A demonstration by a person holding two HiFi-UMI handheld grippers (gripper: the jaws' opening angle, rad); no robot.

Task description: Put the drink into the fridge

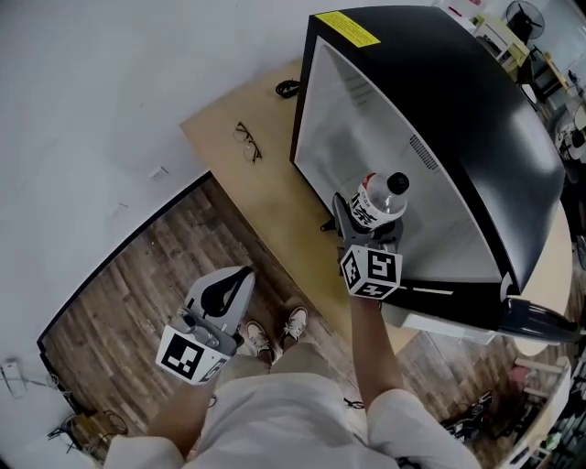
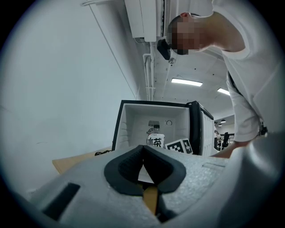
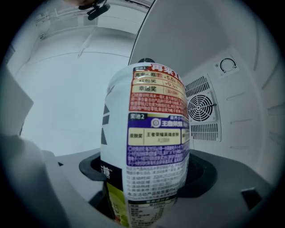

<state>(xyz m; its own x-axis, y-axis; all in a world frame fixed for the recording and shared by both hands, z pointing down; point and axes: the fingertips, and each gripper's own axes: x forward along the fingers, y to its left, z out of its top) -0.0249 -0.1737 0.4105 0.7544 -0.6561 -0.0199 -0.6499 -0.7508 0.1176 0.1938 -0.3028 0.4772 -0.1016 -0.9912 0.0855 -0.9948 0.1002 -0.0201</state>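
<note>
The right gripper point(image 1: 364, 227) pinches a bottle point(image 1: 378, 203) low on its body, one black pad pressed to each side. The bottle's white label carries dense print in red and purple panels, and a dark cap tops it. In the right gripper view the bottle point(image 3: 150, 133) fills the middle of the frame between the jaws. The fridge's white inner walls lie around it, and a round fan grille point(image 3: 201, 107) sits on the back wall behind it. From the head view, the bottle is at the fridge's open front, just inside the opening.

The left gripper point(image 1: 236, 279) has its jaws pressed together at the tips and nothing is between them. It hangs well out from the fridge point(image 1: 439, 101), over the plank floor point(image 1: 137, 293), and points towards the open cavity. In the left gripper view, the bottle point(image 2: 155, 141) and the right gripper's marker cube point(image 2: 180, 146) show in front of that cavity.

The fridge is black outside and white inside, with a yellow sticker point(image 1: 348, 27) on its top. It stands on a tan table point(image 1: 220, 124). A pair of glasses point(image 1: 247, 142) lies on the table, off the side of the fridge farther from the right gripper. A small black object point(image 1: 287, 88) sits just beside the fridge's far corner. The person's shoes point(image 1: 275, 334) rest on the floor in front of the fridge.
</note>
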